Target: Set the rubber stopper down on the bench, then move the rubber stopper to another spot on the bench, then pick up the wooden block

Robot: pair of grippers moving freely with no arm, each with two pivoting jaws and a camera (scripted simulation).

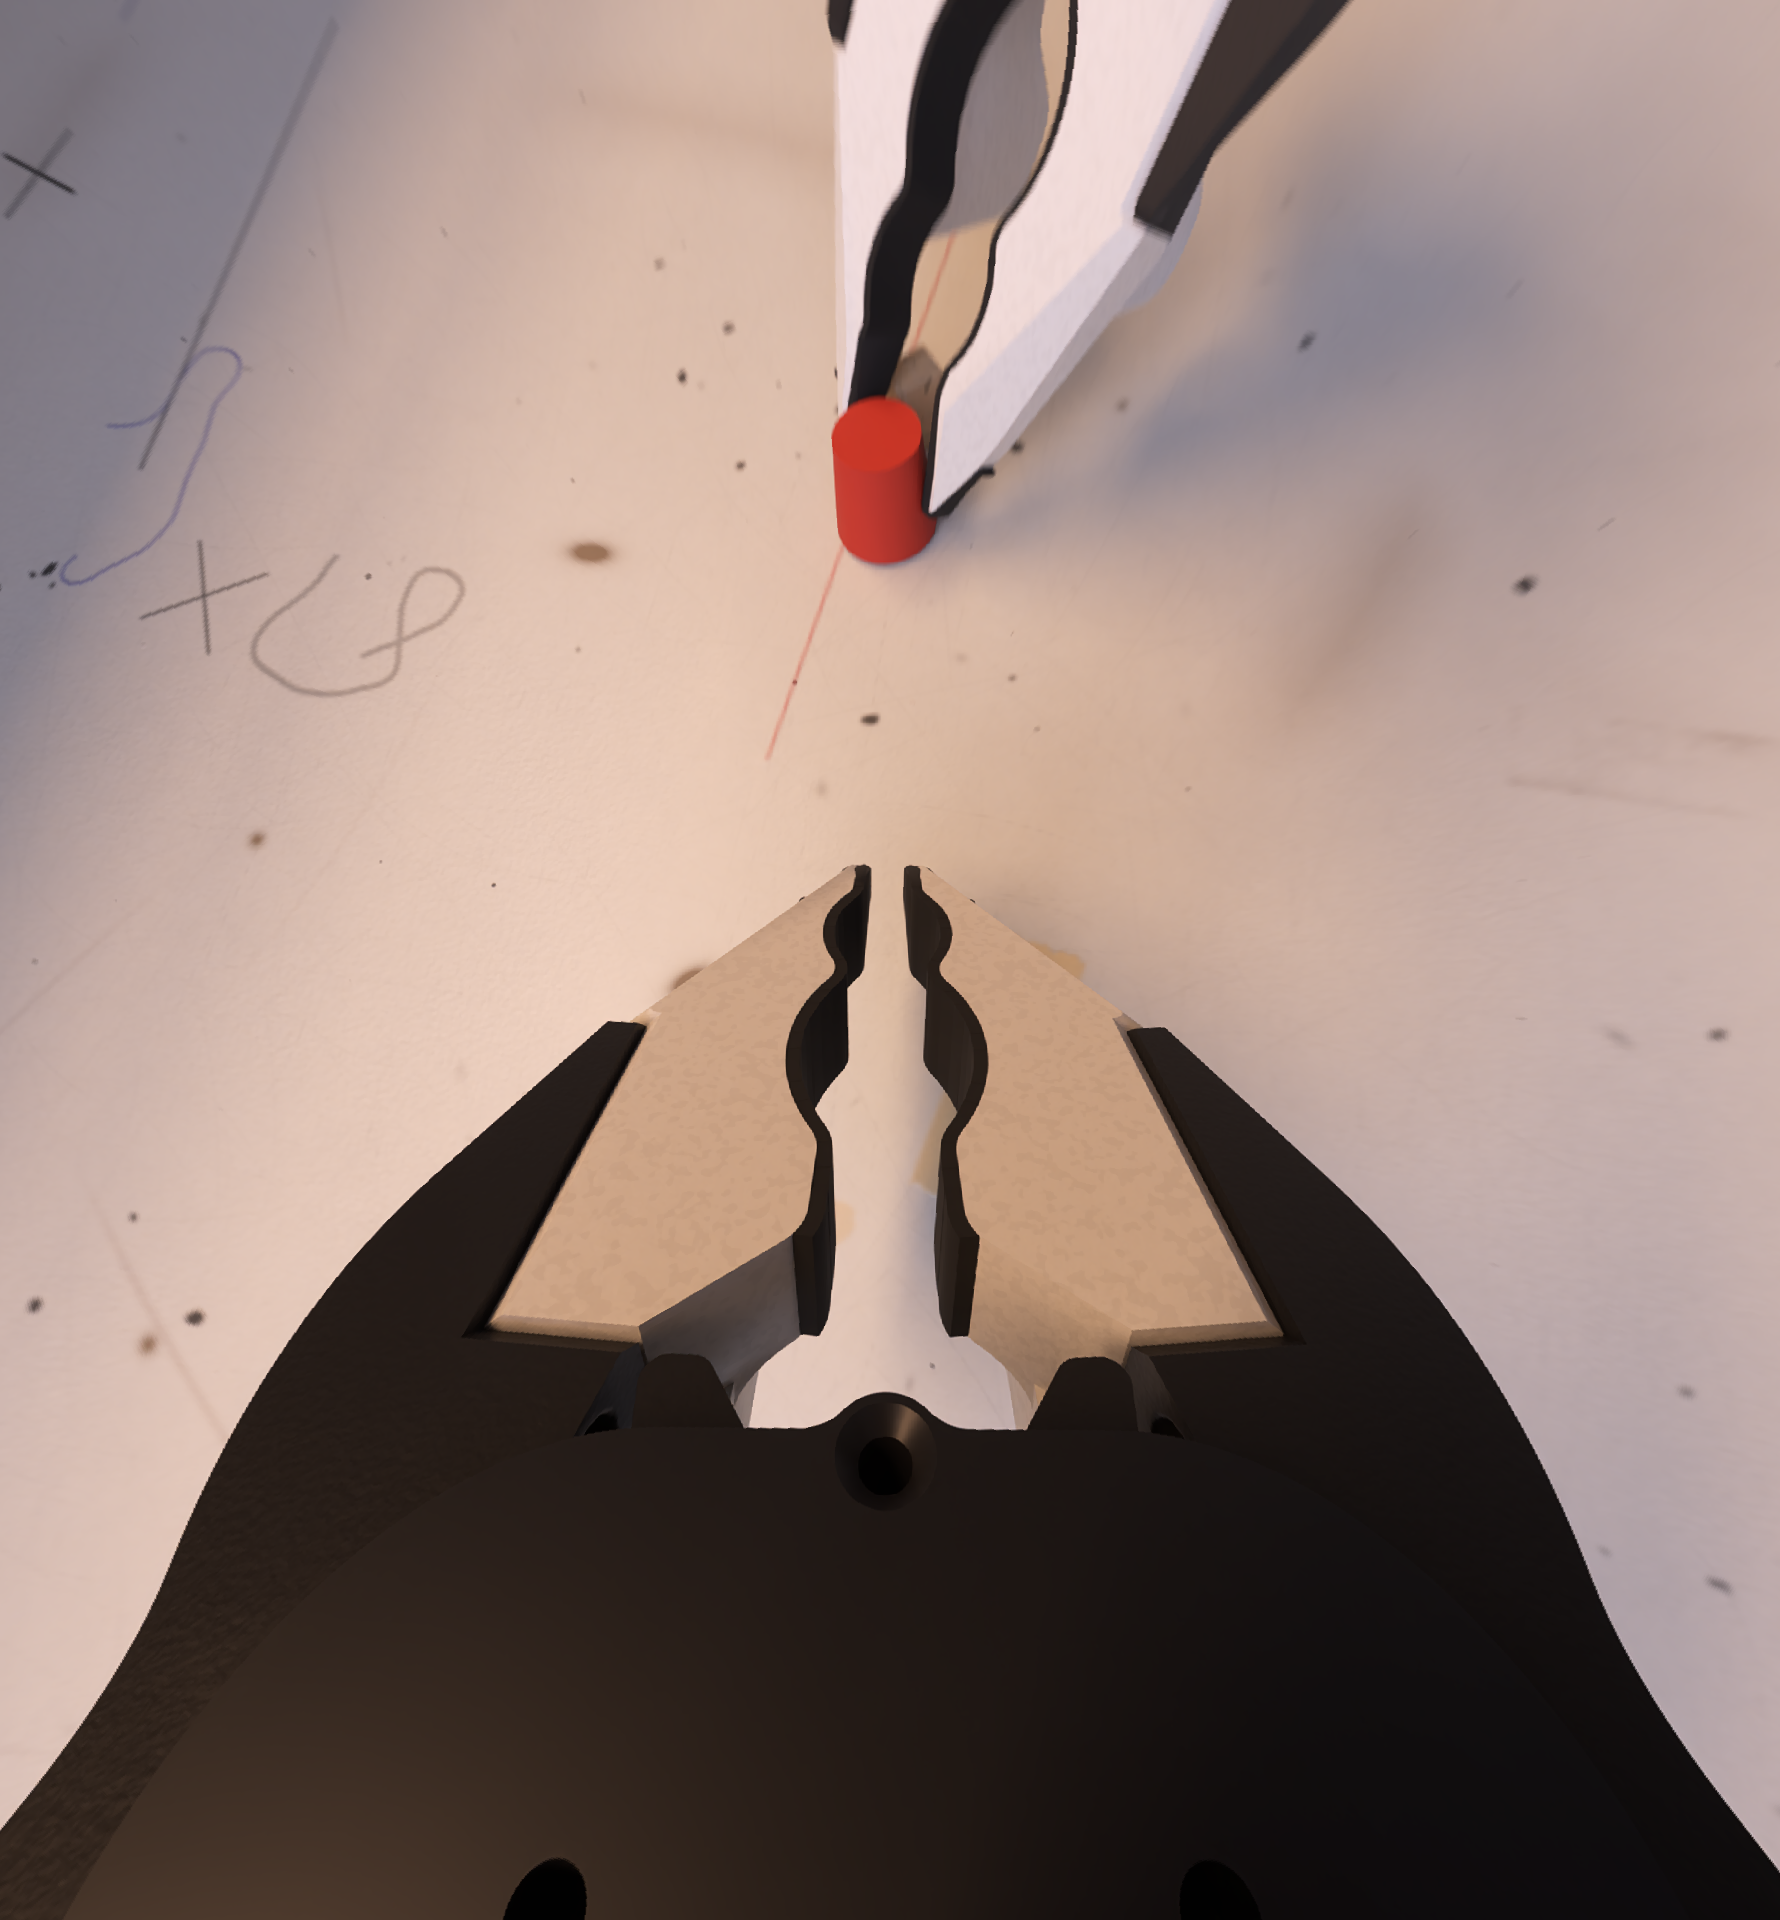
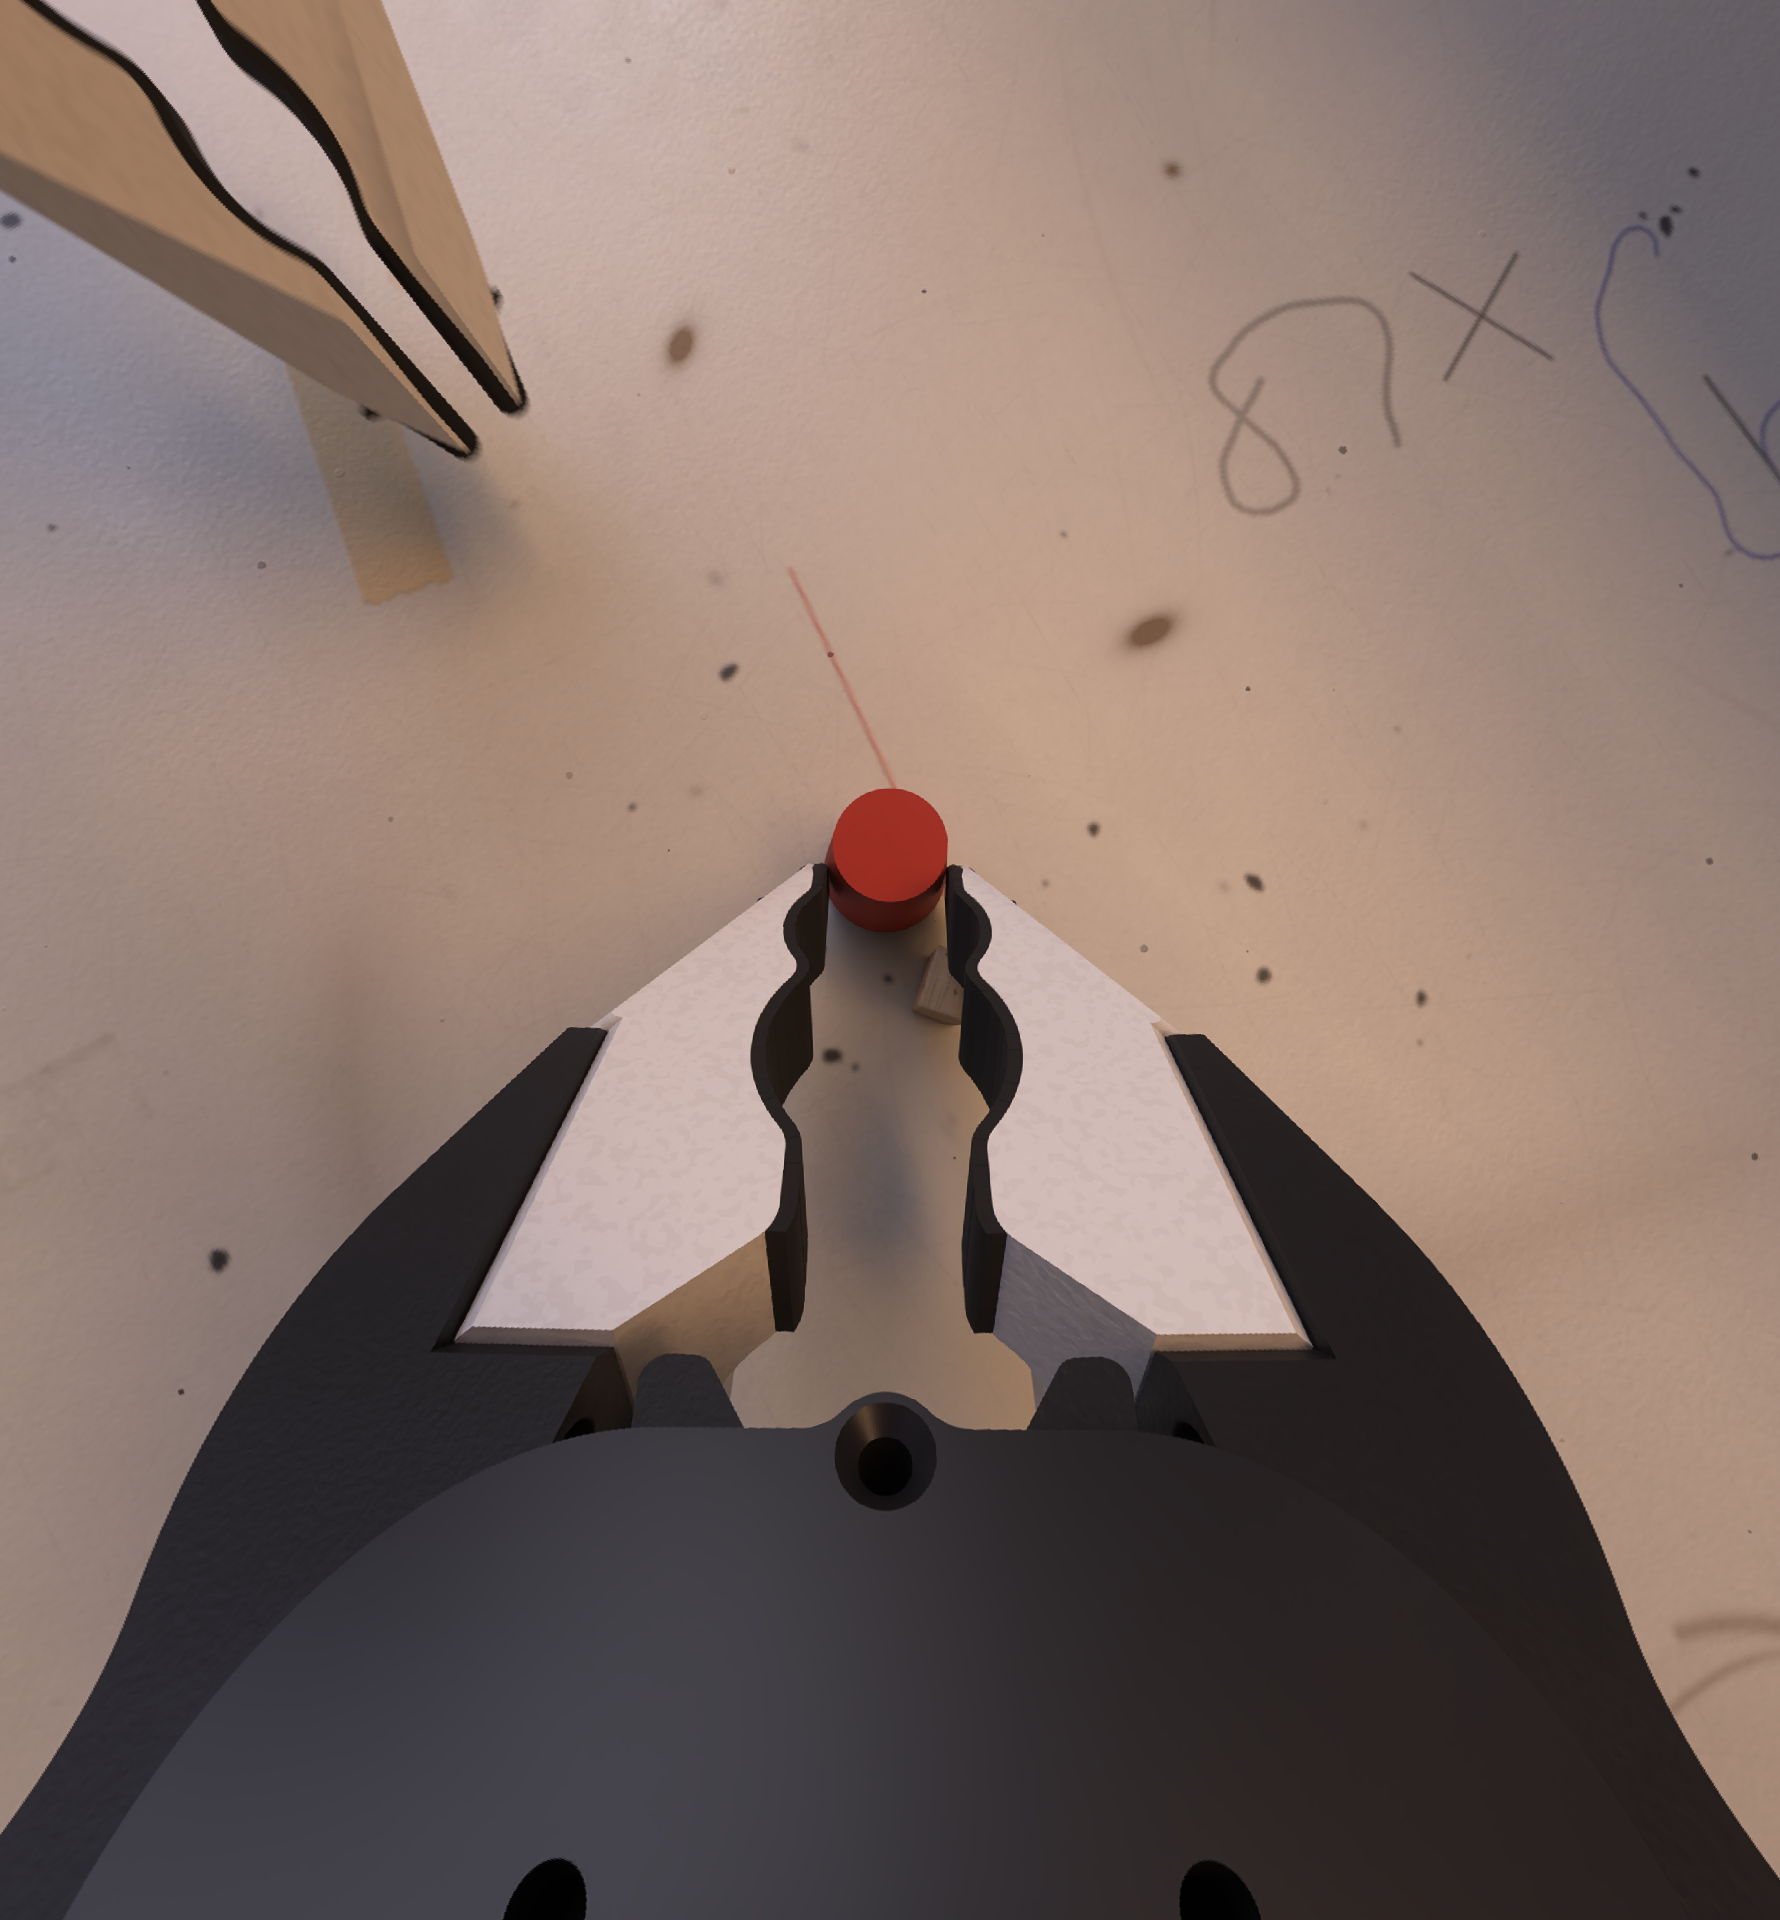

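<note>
The red rubber stopper (image 2: 887, 854) stands upright on the pale bench (image 2: 1281, 790). My right gripper (image 2: 886, 881) is shut on it at the very fingertips; its white fingers (image 1: 979, 416) flank the stopper (image 1: 878, 480) in the left wrist view. A small beige block (image 2: 936, 987) lies on the bench between the right fingers, just behind the stopper. My left gripper (image 1: 886, 871) has tan fingers, is shut and empty, and hovers a short way from the stopper. It also shows at the upper left of the right wrist view (image 2: 491, 426).
A long tan strip (image 2: 377, 509) lies flat on the bench under the left gripper. The bench carries pencil scribbles (image 1: 356, 634), a thin red line (image 1: 803, 665) and dark specks.
</note>
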